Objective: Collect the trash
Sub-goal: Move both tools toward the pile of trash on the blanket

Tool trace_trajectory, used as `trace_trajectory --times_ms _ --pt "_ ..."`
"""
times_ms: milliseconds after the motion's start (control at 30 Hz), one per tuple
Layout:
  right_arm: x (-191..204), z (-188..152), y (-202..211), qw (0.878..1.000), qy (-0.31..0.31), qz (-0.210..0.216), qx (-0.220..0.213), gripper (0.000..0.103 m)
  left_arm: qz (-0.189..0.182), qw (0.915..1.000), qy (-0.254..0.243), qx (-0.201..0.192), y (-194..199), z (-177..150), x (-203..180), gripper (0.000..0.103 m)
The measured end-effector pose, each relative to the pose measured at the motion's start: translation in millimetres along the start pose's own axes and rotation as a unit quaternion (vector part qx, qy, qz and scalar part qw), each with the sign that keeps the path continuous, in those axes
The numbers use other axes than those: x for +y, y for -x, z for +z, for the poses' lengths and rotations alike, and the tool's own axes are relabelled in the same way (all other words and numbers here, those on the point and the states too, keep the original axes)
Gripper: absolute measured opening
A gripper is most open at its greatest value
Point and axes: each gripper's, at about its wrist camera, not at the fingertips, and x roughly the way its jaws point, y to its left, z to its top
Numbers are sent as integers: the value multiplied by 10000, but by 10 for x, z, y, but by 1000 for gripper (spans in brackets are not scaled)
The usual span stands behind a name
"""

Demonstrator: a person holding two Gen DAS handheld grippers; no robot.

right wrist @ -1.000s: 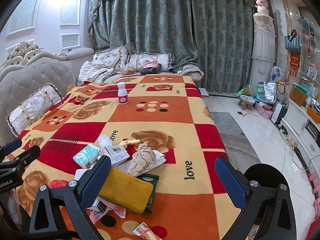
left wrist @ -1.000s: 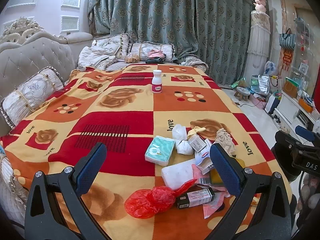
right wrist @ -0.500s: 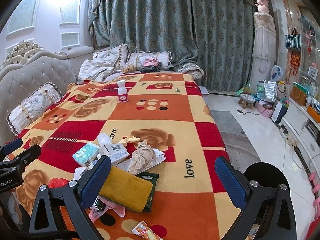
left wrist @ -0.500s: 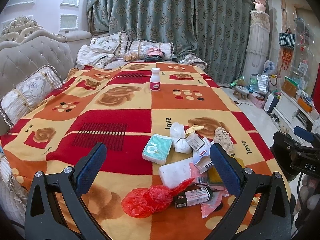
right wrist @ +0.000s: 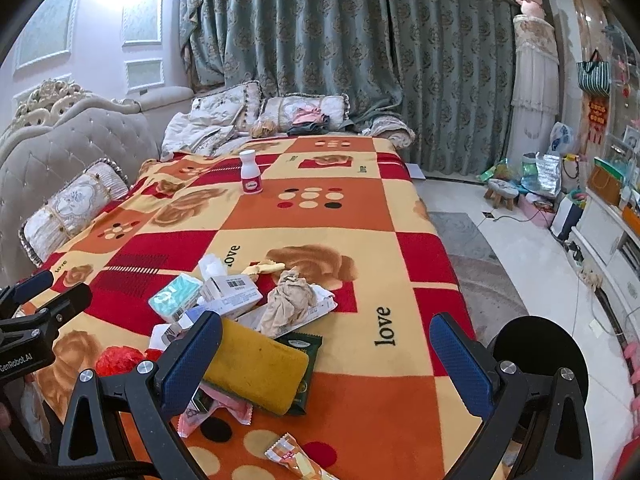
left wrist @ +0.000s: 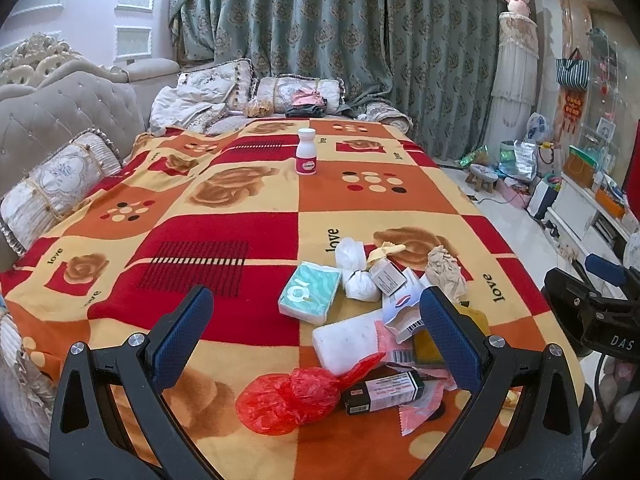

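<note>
Red plastic bag nearest left tongs, heading trash pile on blanket of bed. Yellow sponge beside right tongs. Both tongs wide, holding nothing. White bottle upright, well apart.

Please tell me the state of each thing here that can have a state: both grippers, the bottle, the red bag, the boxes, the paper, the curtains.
Left gripper: open, holding nothing.
Right gripper: open, holding nothing.
White bottle: upright, cap on.
Red plastic bag: crumpled, lying on blanket.
Tissue pack: lying flat.
Dark box: lying on its side.
Brown paper: crumpled.
Yellow sponge: lying flat on wrappers.
Curtains: drawn shut.
</note>
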Motion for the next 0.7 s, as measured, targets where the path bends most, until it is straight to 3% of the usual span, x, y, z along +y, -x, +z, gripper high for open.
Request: trace_trajectory --times_ms 467,700 --pt "92 -140 294 9984 24 109 562 103 -20 9998 29 196 -133 7 51 103" --pt "72 -126 309 9944 59 368 992 103 -61 9994 -60 343 -208 7 87 103"
